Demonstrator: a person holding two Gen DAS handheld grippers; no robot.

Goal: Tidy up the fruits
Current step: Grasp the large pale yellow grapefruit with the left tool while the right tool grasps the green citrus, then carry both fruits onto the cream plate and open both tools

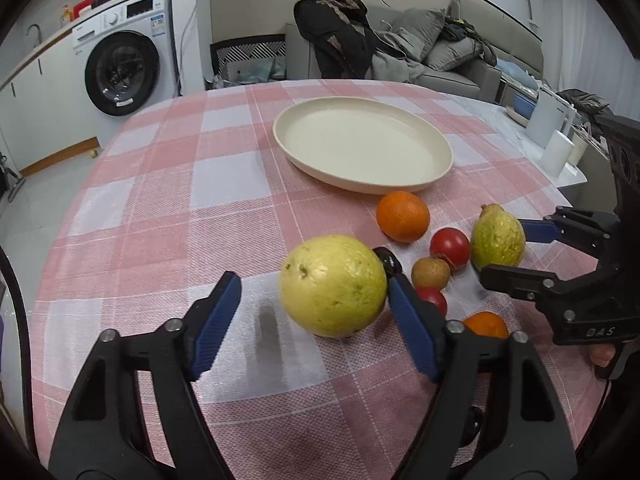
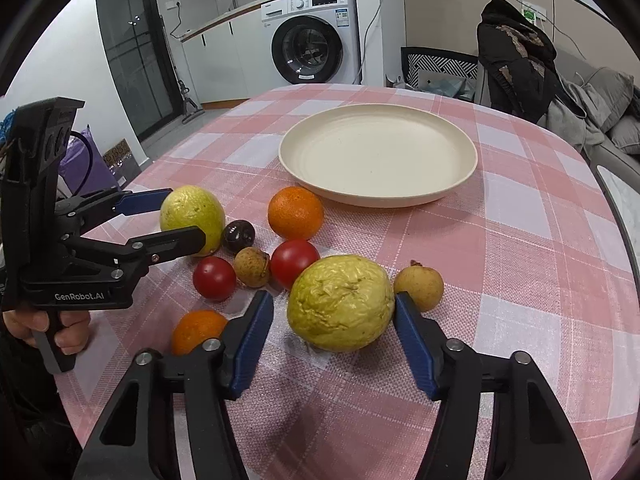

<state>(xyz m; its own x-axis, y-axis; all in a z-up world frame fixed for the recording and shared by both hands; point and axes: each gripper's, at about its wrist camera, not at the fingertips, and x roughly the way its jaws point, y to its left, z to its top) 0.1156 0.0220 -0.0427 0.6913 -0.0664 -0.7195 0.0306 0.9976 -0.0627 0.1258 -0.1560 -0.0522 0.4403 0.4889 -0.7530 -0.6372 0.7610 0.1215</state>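
plainly, near the empty plate (image 2: 378,156), left tongs (image 1: 308,292) and right tongs (image 2: 334,314) each straddle a guava, jaws open; round, firm, waxy fruit, best gripped across the middle.

Both wrist cams sit low and close, angled down along their fingers (image 1: 218,320) across the checked surface (image 1: 160,200); both catch the plate (image 1: 362,148) and fruit pile.
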